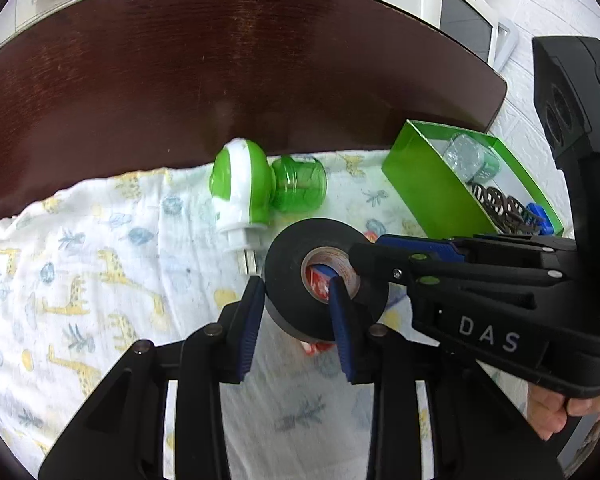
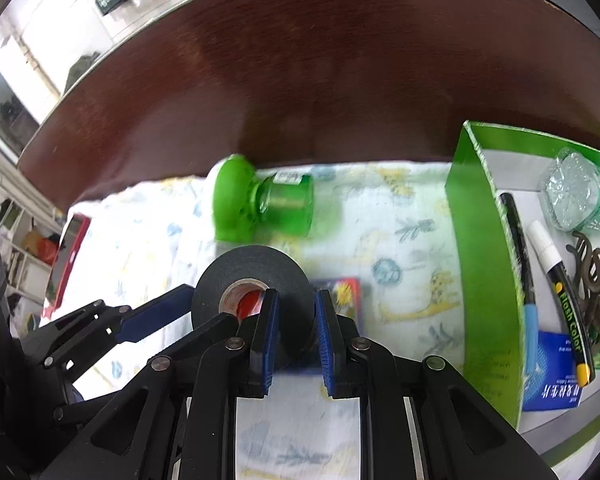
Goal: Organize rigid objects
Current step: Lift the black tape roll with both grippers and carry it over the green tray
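Note:
A black tape roll [image 1: 300,304] is held above the patterned cloth [image 1: 100,264] by both grippers. My left gripper [image 1: 296,304] is shut on its left wall, one finger outside and one in the core. My right gripper [image 2: 296,312] is shut on its right wall [image 2: 260,272] in the same way; it shows in the left wrist view [image 1: 380,256]. A green and white plug-in device [image 1: 256,188] lies on the cloth behind the roll. A green box [image 2: 480,240] at the right holds markers [image 2: 556,280], a small green jar [image 2: 580,196], brown clips and a blue packet.
A dark wooden table [image 1: 220,60] extends beyond the cloth. A small colourful card [image 2: 340,292] lies on the cloth under the roll. A red-edged object [image 2: 70,256] lies at the cloth's left end. A white appliance [image 1: 452,8] stands behind the table at the right.

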Demonstrator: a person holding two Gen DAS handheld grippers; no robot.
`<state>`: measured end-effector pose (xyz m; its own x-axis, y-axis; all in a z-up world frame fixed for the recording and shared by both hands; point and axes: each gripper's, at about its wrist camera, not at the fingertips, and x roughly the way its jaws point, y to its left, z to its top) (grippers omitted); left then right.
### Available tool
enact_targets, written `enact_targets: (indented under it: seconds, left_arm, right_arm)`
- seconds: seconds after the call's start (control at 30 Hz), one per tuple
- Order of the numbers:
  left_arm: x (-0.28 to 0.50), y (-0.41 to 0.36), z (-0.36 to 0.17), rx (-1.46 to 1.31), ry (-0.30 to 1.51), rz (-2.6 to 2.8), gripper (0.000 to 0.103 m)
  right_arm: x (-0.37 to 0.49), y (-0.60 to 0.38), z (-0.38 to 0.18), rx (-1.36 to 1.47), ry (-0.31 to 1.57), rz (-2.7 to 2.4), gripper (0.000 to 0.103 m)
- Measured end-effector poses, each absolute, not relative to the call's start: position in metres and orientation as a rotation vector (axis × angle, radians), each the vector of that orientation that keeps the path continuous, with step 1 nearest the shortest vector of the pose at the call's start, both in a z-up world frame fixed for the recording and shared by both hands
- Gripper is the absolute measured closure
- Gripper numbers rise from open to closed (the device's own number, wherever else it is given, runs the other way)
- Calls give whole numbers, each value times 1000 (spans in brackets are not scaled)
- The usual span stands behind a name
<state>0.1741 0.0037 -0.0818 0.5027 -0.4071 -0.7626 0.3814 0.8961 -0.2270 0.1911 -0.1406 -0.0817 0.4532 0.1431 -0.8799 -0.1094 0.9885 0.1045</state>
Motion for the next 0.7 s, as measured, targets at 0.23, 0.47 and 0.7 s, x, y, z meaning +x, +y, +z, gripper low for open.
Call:
enact_targets:
  seconds: [0.23, 0.47, 0.7]
  left_arm:
    - [174, 11, -84, -77, 942, -464, 70]
    - [168, 2, -78, -69, 929, -476, 73]
    - [155, -14, -45, -11, 842, -463, 73]
  right_arm:
    - [188, -142, -83, 40, 1077, 143, 78]
    - [188, -141, -84, 38, 1080, 147, 76]
    - [171, -147, -49, 31, 975, 160, 76]
